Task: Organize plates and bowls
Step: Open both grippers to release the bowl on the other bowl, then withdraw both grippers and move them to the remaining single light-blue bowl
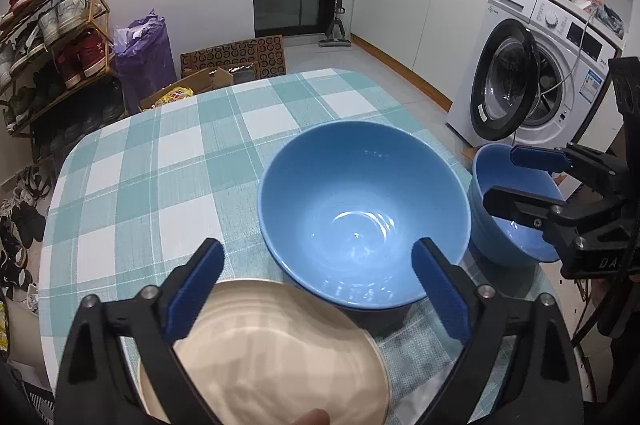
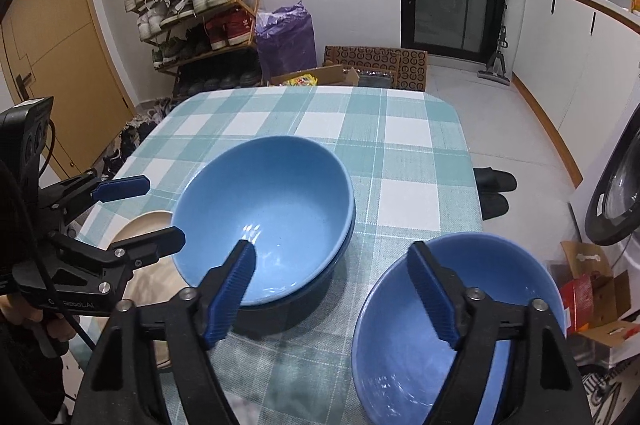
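A large blue bowl [image 1: 360, 209] [image 2: 272, 209] sits nested in a darker one at the middle of the checked table [image 1: 160, 165]. A cream plate [image 1: 272, 357] [image 2: 146, 223] lies at the near left. My left gripper [image 1: 318, 249] [image 2: 160, 209] hovers open above it, its fingers spread wide and pressing on nothing. At the right edge of the table stands a smaller blue bowl [image 1: 512, 225] [image 2: 460, 325]. My right gripper [image 2: 331, 251] [image 1: 500, 177] is open over that bowl's left rim, with one finger above the inside and the other above the cloth.
A washing machine [image 1: 520, 85] with its door open stands right of the table. A shoe rack [image 1: 52, 37], a purple bag [image 1: 140, 61] and cardboard boxes [image 2: 320, 77] lie beyond the far edge. Dark slippers [image 2: 494, 189] rest on the floor at the right.
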A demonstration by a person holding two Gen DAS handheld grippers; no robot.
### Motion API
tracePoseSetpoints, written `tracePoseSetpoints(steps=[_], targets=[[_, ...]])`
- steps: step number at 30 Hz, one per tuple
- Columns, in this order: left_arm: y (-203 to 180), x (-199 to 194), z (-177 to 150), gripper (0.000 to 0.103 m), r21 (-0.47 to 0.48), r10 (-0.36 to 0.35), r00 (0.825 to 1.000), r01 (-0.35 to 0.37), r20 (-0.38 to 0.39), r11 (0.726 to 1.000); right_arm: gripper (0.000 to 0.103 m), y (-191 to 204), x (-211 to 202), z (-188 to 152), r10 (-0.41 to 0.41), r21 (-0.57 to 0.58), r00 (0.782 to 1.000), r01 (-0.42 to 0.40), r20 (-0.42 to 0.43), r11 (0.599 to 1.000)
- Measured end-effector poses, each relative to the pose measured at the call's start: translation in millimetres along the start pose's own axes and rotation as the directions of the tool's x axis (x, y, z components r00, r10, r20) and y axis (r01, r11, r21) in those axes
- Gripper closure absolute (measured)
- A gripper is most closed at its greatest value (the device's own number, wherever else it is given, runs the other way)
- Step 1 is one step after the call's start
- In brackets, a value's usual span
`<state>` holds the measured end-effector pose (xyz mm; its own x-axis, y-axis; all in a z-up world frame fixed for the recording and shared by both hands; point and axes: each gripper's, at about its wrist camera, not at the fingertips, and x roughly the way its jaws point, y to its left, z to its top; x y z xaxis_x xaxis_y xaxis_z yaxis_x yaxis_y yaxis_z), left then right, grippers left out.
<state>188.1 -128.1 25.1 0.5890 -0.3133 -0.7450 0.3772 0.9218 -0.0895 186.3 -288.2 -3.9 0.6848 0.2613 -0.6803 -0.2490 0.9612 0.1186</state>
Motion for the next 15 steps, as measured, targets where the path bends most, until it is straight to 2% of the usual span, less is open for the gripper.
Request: tracePoseSetpoints(steps=[2,3,7,15], targets=[[-0.6,-2.4,1.1,0.002,-0.001,-0.013,1.0,0.013,0.009,1.0,0.015,0.1,-4.4,-0.5,0.007,0.003,1.0,-0.007,0.018,1.0],[-0.4,-3.4,1.4,0.0,-0.004,-0.022,1.0,0.022,0.012,1.0,0.011,-0.1,-6.3,-0.4,0.009,0.006,1.0,-0.009,0.025,1.0],[-2.0,-7.0,2.1,0.0,-0.007,-0.034,0.999,0.034,0.023,0.999,0.002,-1.8,-14.3,0.5,0.022,0.019,0.998,-0.023,0.052,1.0],[-12.9,-14.3,1.4,0.0,0.014,-0.037,0.999,0.036,0.032,0.999,0.001,-8.9,-42.9,-2.1,0.016,0.045,0.993,-0.021,0.114,0.999]])
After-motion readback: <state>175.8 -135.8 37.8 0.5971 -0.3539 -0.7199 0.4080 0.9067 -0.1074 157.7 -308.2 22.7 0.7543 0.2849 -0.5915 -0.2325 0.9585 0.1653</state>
